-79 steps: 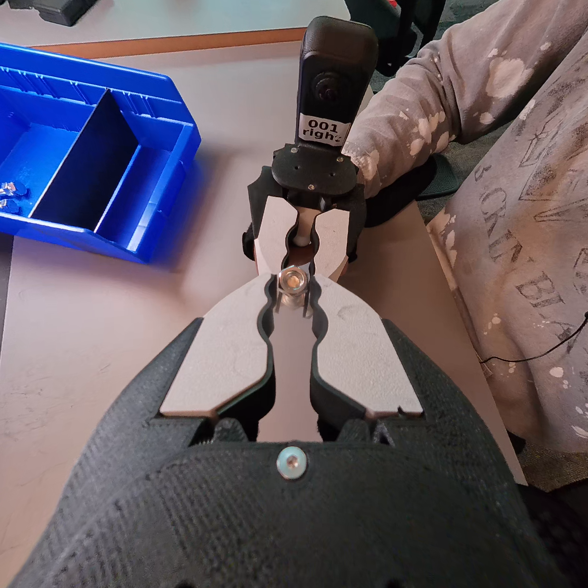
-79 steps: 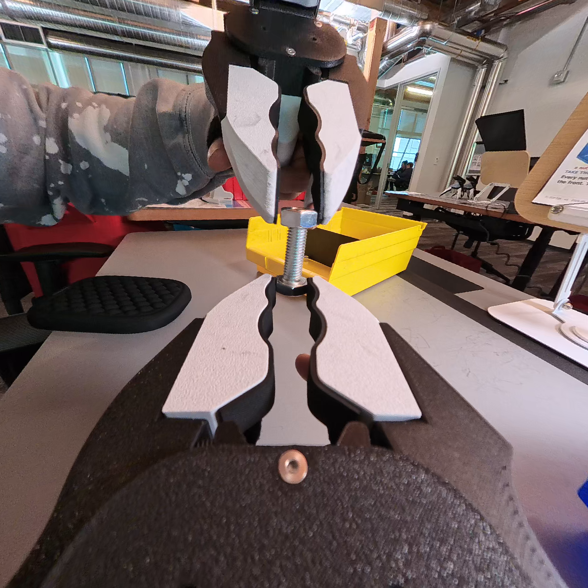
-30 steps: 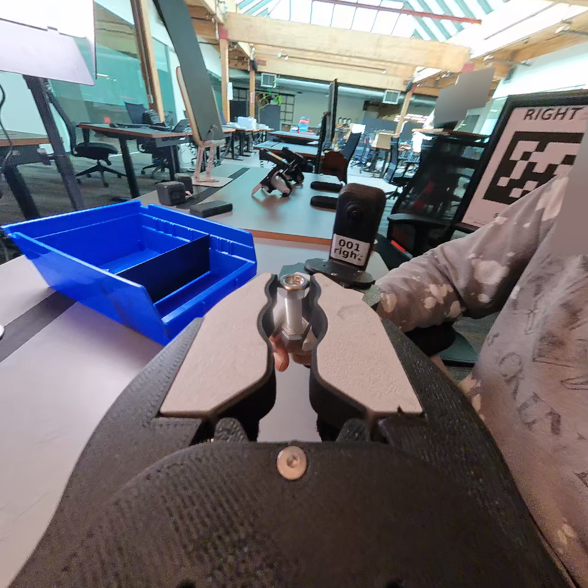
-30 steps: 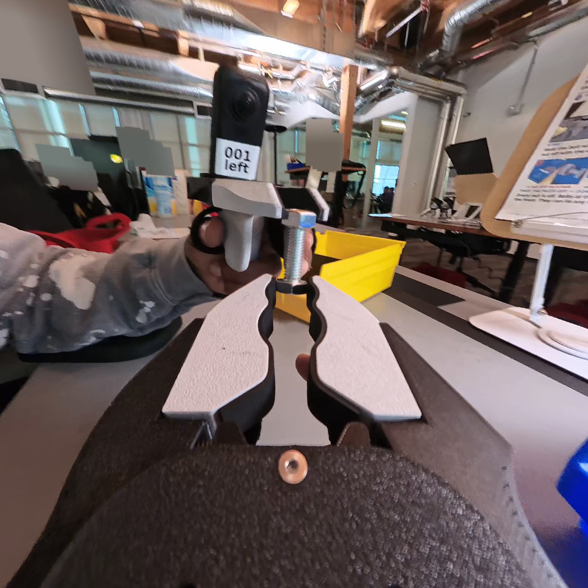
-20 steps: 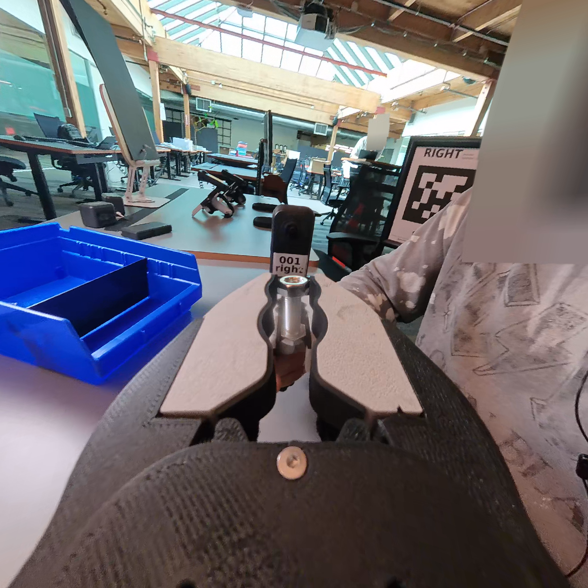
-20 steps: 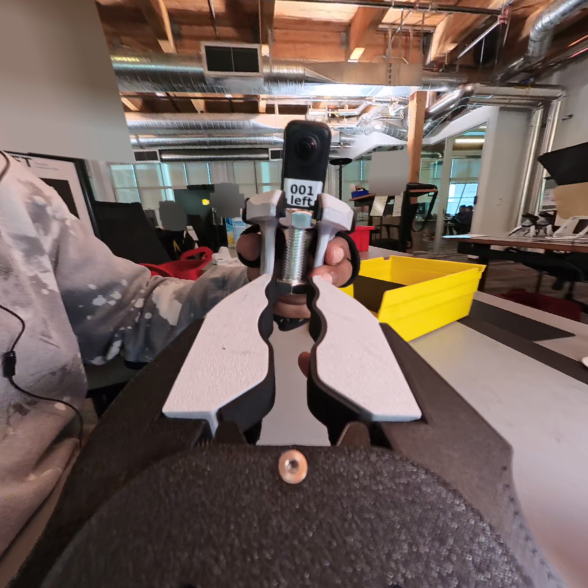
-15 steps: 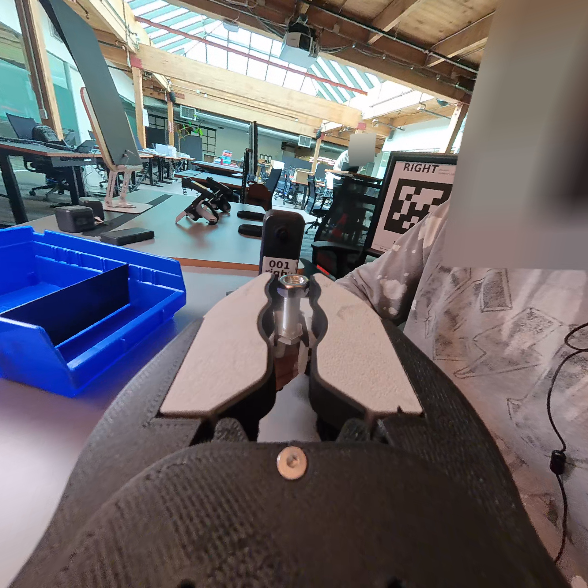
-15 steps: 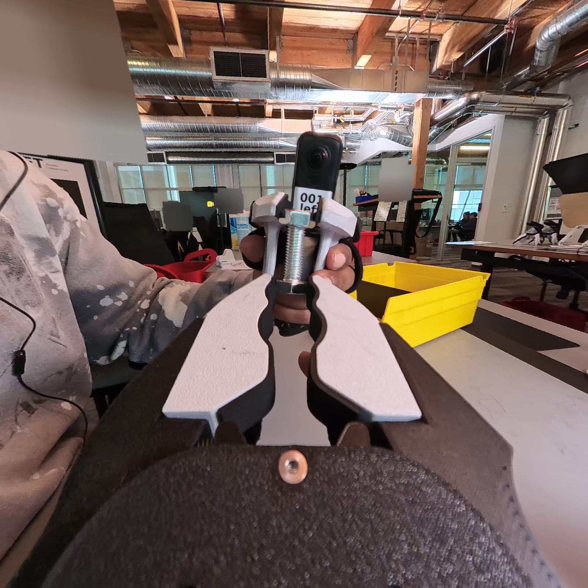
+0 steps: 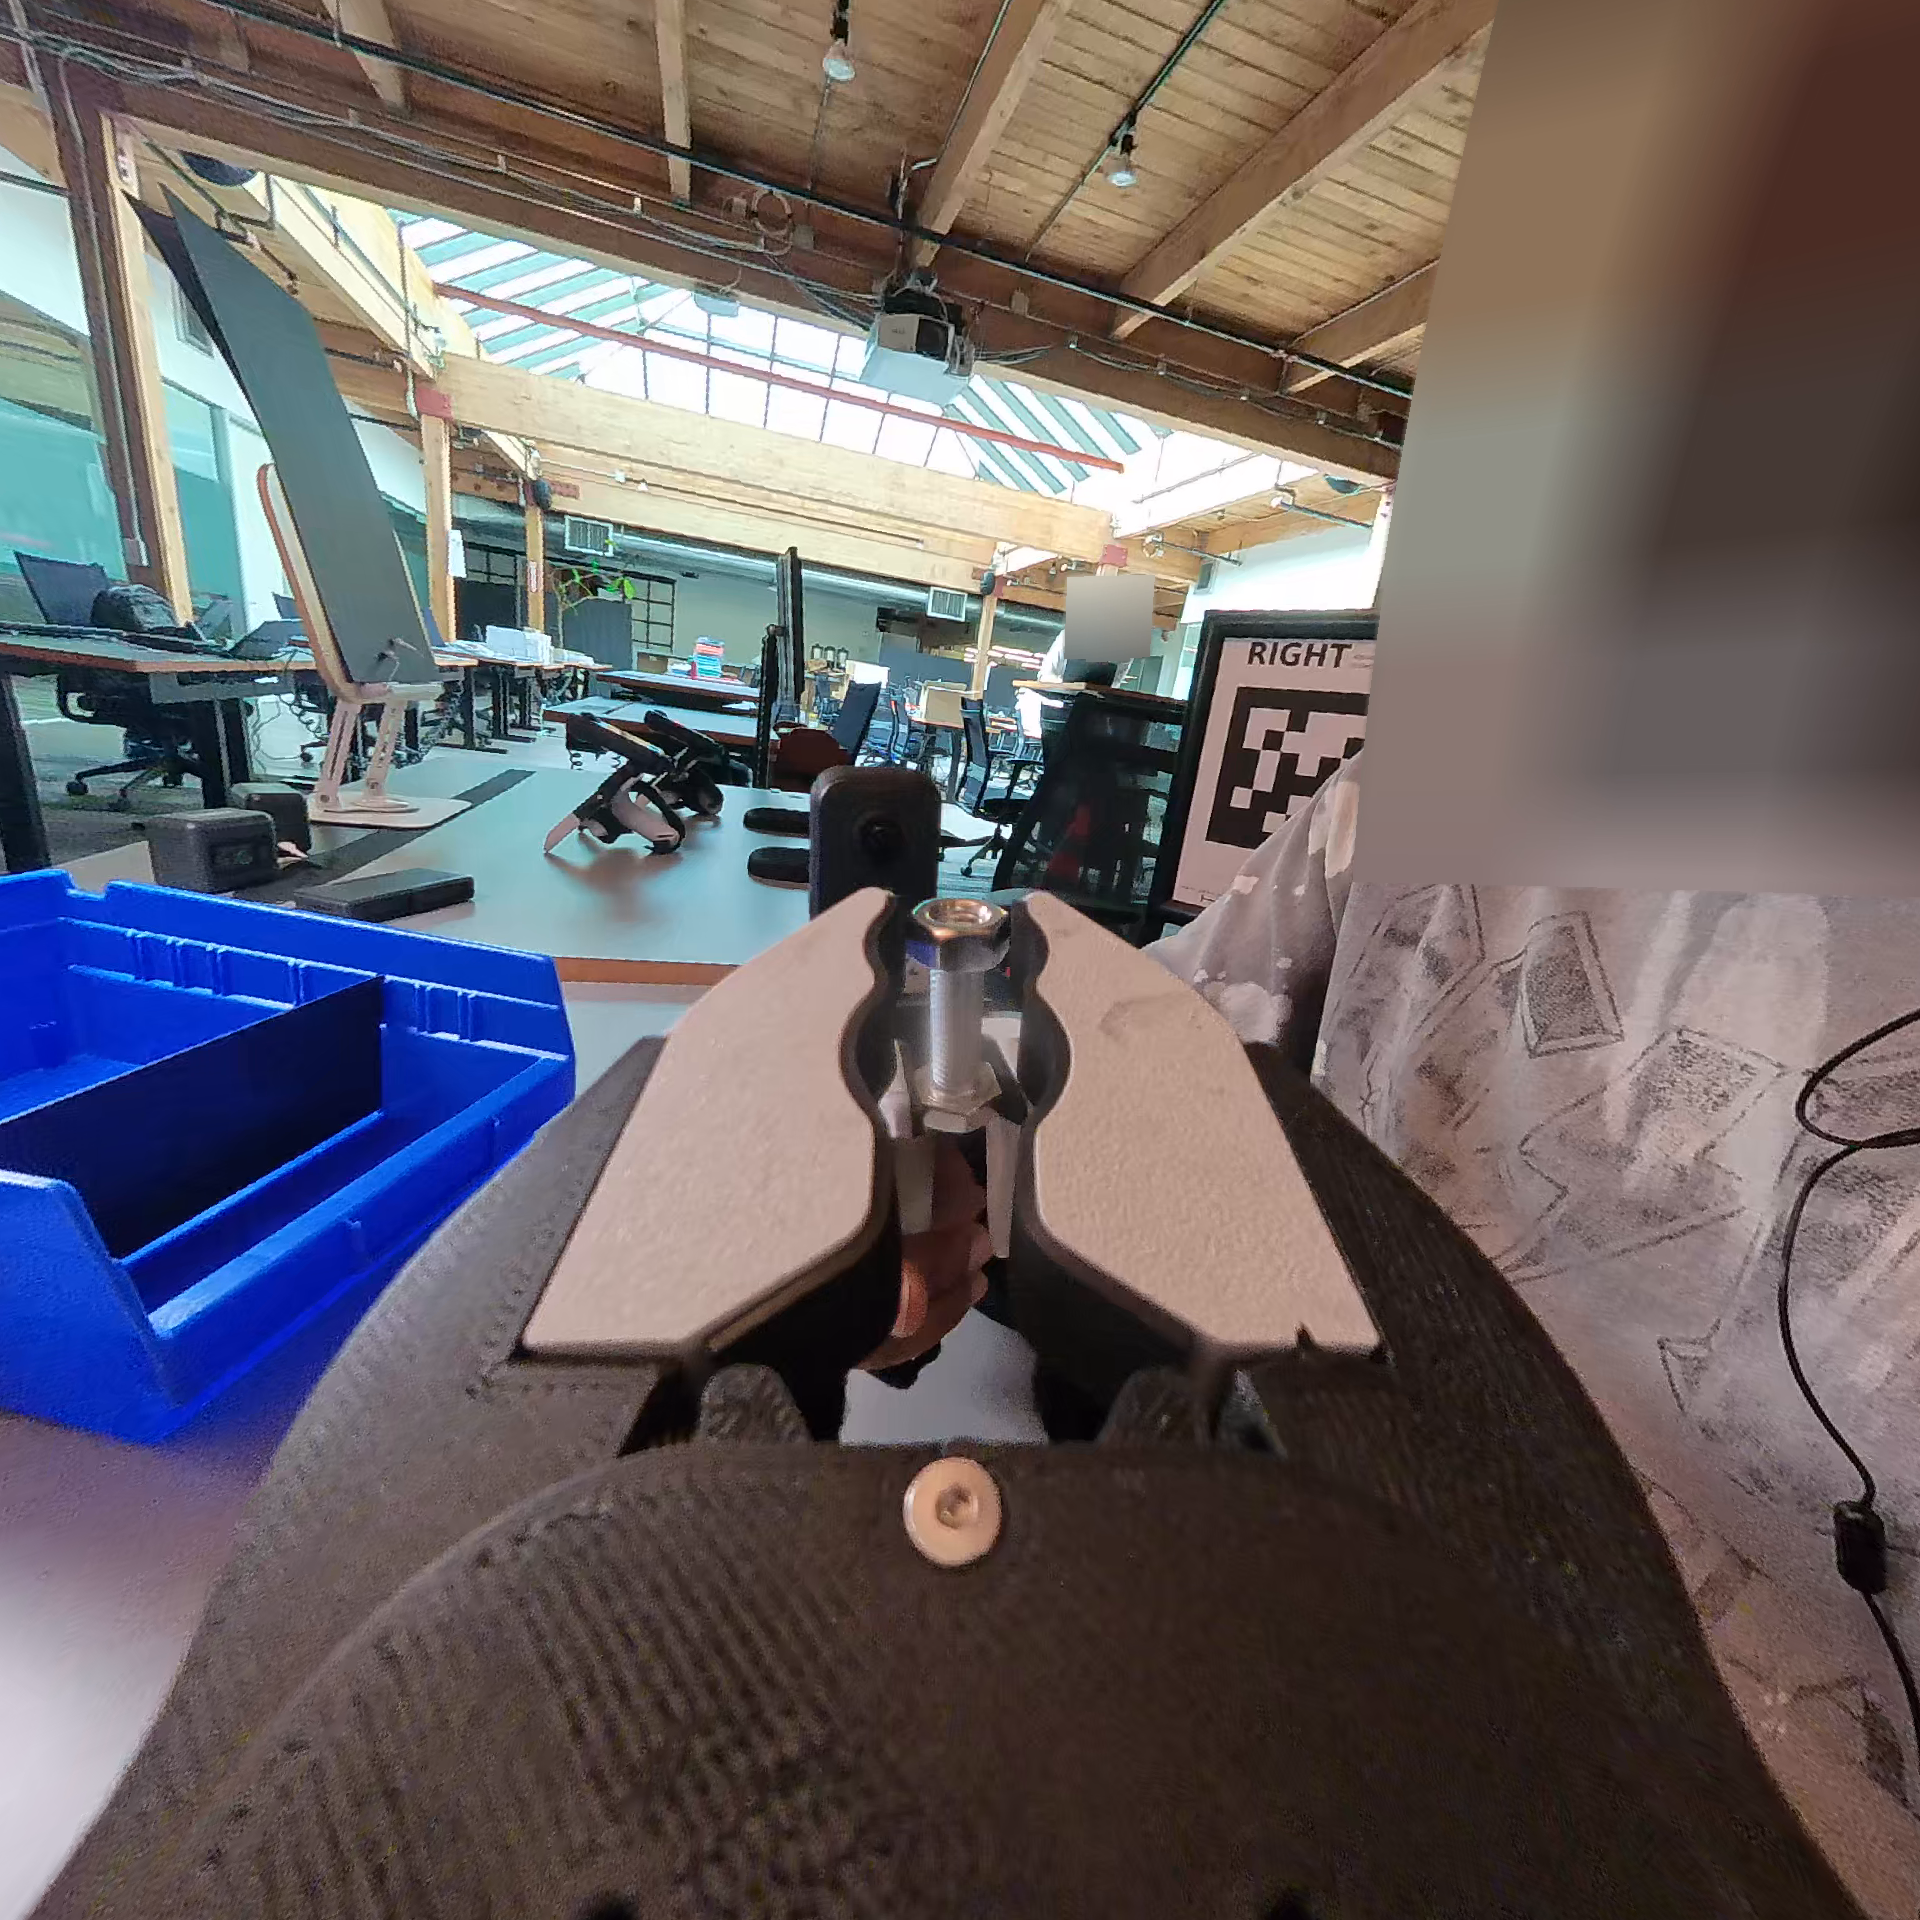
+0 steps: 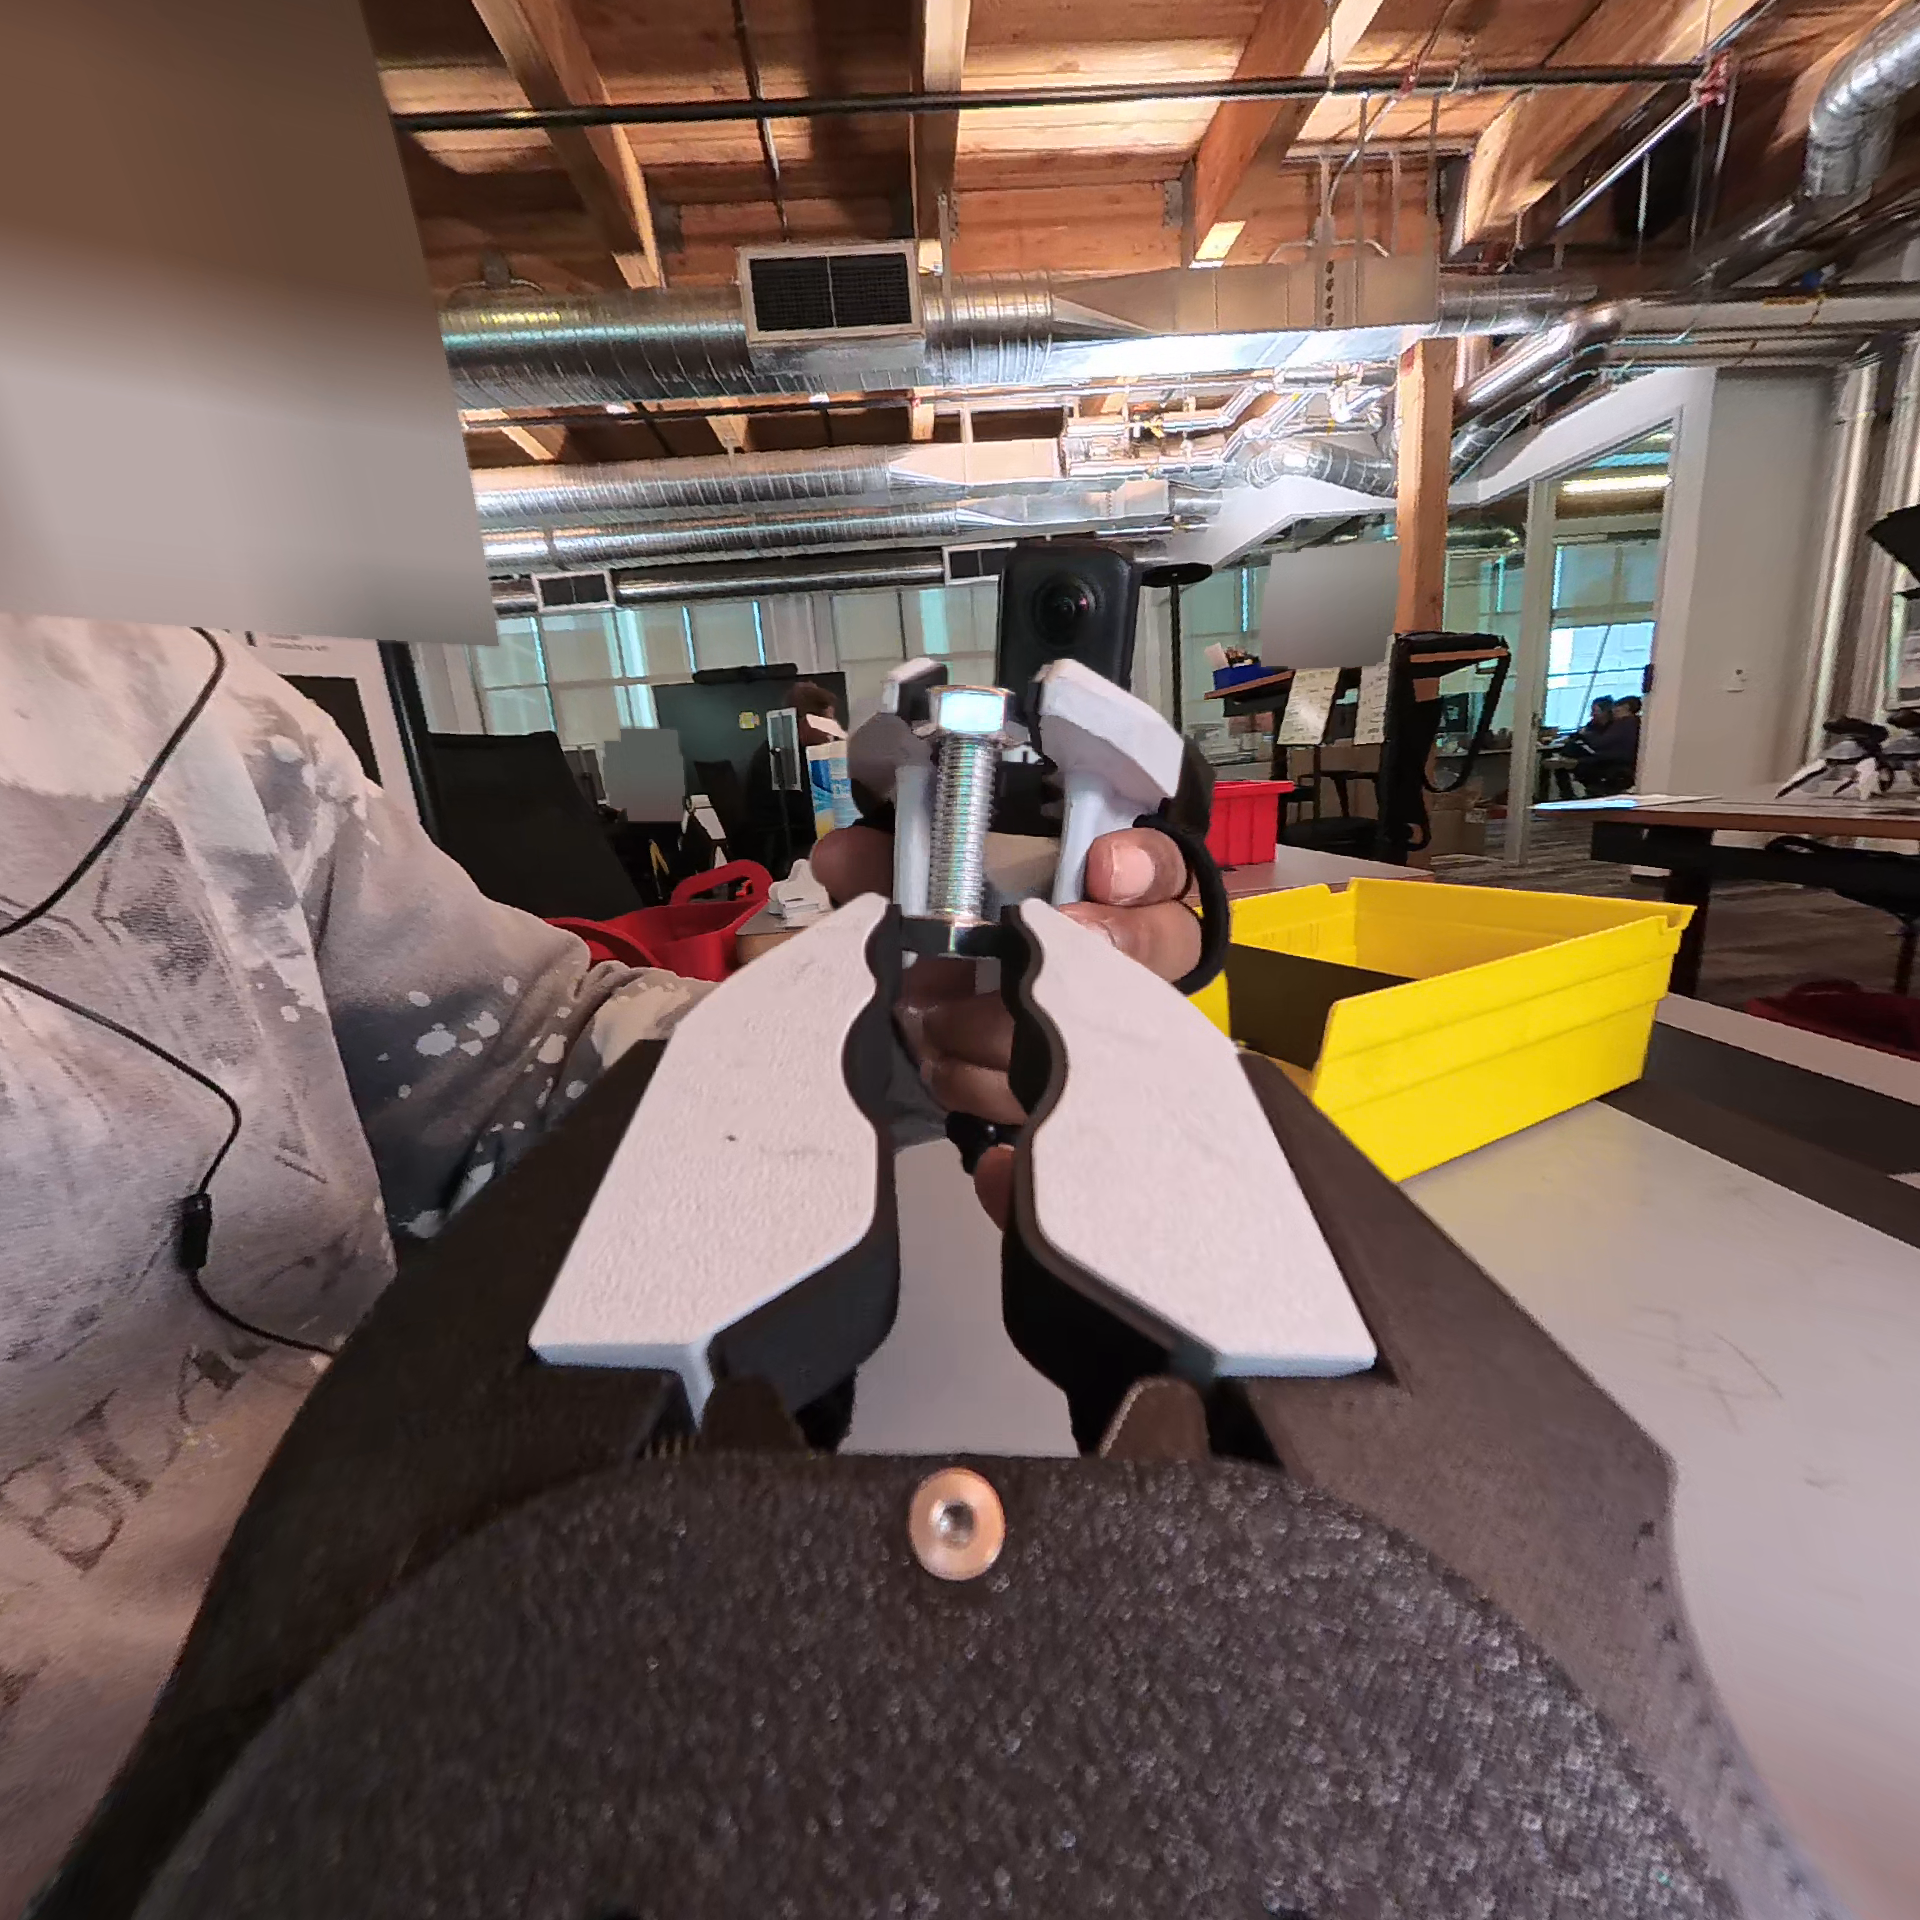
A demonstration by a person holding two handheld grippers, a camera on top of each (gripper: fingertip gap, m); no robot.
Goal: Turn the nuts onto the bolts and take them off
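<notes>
A silver bolt (image 9: 951, 1023) with a nut (image 9: 954, 1103) on its thread is held in the air between my two grippers, which face each other. My left gripper (image 9: 956, 930) is shut on the bolt's hex head. In the right wrist view, my right gripper (image 10: 956, 940) is shut on the nut (image 10: 958, 938) at the low end of the bolt (image 10: 961, 831). The left gripper (image 10: 977, 707) shows there gripping the head from the far side, with a hand around it. Several threads show between head and nut.
A blue divided bin (image 9: 260, 1091) stands on the table to the left. A yellow bin (image 10: 1455, 997) stands on the grey table (image 10: 1662, 1299) to the right. The person's grey spattered sweatshirt (image 10: 208, 935) is close, with a thin black cable across it. The grippers are tip to tip, or close to it.
Both grippers have kept their hold and swung together: the left one rose from pointing down at the table to level, and both views turned toward the person.
</notes>
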